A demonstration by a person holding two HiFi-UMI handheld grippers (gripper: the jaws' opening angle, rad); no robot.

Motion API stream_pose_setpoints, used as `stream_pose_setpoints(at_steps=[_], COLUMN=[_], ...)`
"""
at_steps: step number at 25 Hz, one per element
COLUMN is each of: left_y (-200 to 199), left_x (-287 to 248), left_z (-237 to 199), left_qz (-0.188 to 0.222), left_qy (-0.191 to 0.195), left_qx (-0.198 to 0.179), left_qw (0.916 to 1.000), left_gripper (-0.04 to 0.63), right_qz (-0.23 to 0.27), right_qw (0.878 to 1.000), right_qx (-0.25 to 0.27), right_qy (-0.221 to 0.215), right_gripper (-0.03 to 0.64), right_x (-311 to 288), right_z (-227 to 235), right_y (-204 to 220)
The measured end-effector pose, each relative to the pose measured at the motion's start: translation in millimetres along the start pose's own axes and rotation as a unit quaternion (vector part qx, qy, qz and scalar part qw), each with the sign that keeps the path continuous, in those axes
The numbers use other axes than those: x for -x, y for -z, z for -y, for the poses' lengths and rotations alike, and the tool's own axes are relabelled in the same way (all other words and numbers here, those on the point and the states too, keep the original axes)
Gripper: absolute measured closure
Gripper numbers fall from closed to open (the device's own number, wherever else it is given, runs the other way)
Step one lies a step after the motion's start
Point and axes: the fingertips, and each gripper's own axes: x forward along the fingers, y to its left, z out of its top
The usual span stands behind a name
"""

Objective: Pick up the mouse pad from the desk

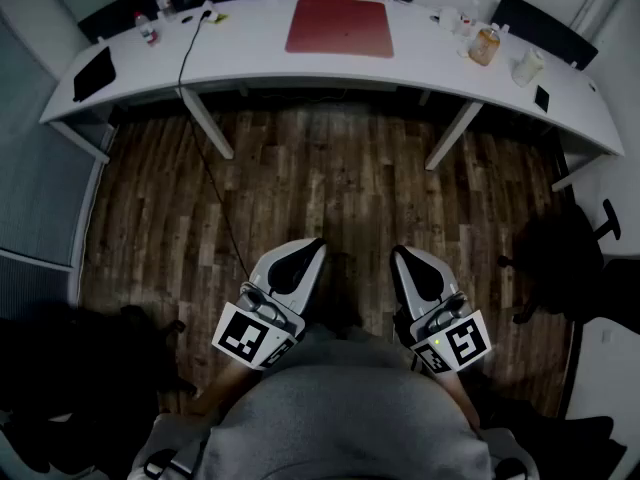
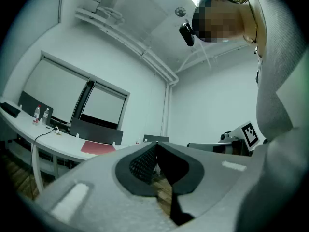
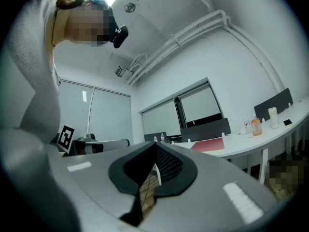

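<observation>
A red mouse pad (image 1: 340, 27) lies flat at the middle of the long white curved desk (image 1: 260, 63), far ahead of me. It also shows as a thin red strip, the mouse pad (image 2: 98, 147) in the left gripper view and the mouse pad (image 3: 208, 144) in the right gripper view. My left gripper (image 1: 313, 245) and right gripper (image 1: 397, 253) are held close to my body over the wood floor, well short of the desk. Both are shut with nothing between the jaws.
On the desk stand bottles (image 1: 150, 20) and a black cable (image 1: 188, 43) at the left, a dark tablet (image 1: 93, 73) at the far left end, and an orange jar (image 1: 485, 45) and cups at the right. Dark chairs (image 1: 545, 26) stand behind; another chair (image 1: 570, 258) stands at my right.
</observation>
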Motion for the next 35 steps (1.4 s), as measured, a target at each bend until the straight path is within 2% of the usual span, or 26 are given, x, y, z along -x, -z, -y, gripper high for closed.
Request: stream_pose_setpoints(at_steps=[7, 12, 17, 23, 27, 35], left_y=[5.1, 5.4, 9.1, 9.0, 11.8, 22.5], left_x=[7.3, 11.4, 18.3, 26.4, 30.9, 26.0], left_z=[-4.1, -8.6, -15.9, -21.8, -22.2, -22.8], left_qz=[-0.016, -0.017, -0.029, -0.032, -0.033, -0.038], left_qy=[-0.006, -0.006, 0.001, 0.017, 0.033, 0.054], left_qx=[-0.012, -0.007, 0.018, 0.016, -0.001, 0.013], left_qw=[0.9998, 0.9998, 0.9994, 0.9992, 0.9989, 0.9977], left_gripper=[0.597, 0.597, 0.597, 0.597, 0.597, 0.597], right_qz=[0.001, -0.006, 0.007, 0.013, 0.027, 0.017], right_qw=[1.0, 1.0, 1.0, 0.999, 0.998, 0.997], right_qx=[0.001, 0.001, -0.005, -0.02, -0.017, -0.024], right_qy=[-0.002, 0.0, 0.006, 0.028, 0.052, 0.076], right_gripper=[0.617, 0.617, 0.617, 0.617, 0.617, 0.617], right_x=[-3.3, -5.0, -7.9, -7.3, -3.7, 2.7], right_z=[-5.0, -8.3, -13.3, -16.5, -22.2, -23.0], right_y=[0.9, 4.4, 3.6, 8.7, 10.5, 22.2])
